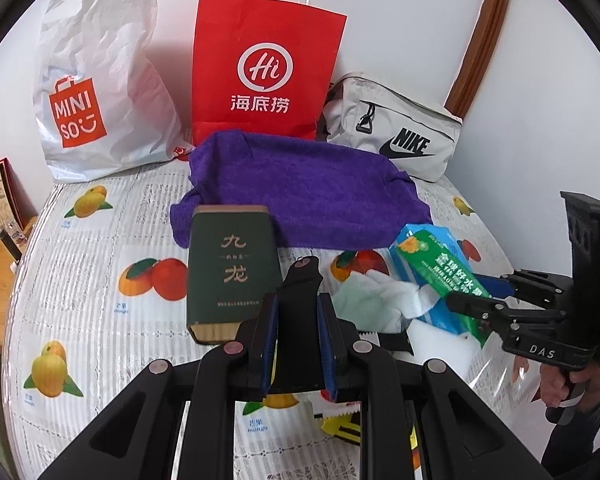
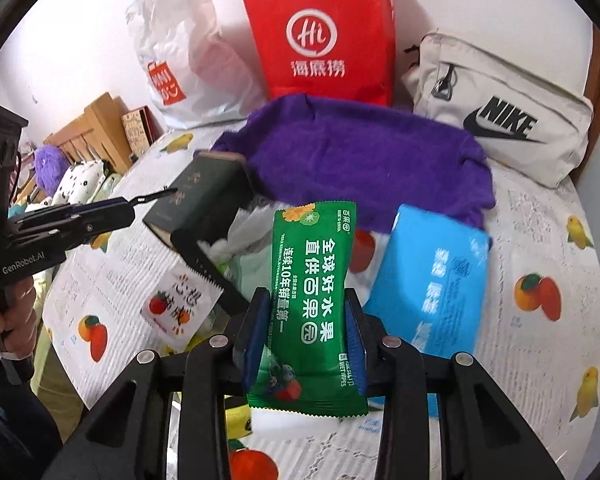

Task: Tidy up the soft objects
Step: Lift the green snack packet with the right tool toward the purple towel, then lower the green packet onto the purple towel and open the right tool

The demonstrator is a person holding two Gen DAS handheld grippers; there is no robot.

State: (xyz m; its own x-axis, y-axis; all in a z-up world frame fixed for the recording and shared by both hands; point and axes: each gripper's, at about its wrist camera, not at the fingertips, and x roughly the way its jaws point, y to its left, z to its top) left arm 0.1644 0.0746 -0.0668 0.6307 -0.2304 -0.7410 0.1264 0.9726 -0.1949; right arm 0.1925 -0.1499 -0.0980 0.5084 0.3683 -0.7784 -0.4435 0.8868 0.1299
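Sorting is looking barely begun, judging from how much is lying loose in front of the purple towel [image 2: 364,160]. Behind the towel, the red paper bag [image 2: 324,36], the white plastic bag [image 2: 180,60] and the grey pouch [image 2: 500,120] are standing against the wall, and nothing is showing whether anything has gone into them. Just in front of the towel, the blue tissue pack [image 2: 432,280] and the dark green box [image 1: 232,272] are lying on the fruit-print tablecloth [image 1: 100,320]. The right gripper [image 2: 306,332] is clamping the green wet-wipes packet [image 2: 312,280] between its pads and is holding it clear of the cloth, in front of the towel. The left gripper [image 1: 296,336] is gripping a slim black object [image 1: 300,292], whose nature is staying unclear. Between box and tissue pack, a white crumpled item [image 1: 384,296] and small sachets [image 2: 180,308] are overlapping, hard to tell apart, partly hidden by both grippers.
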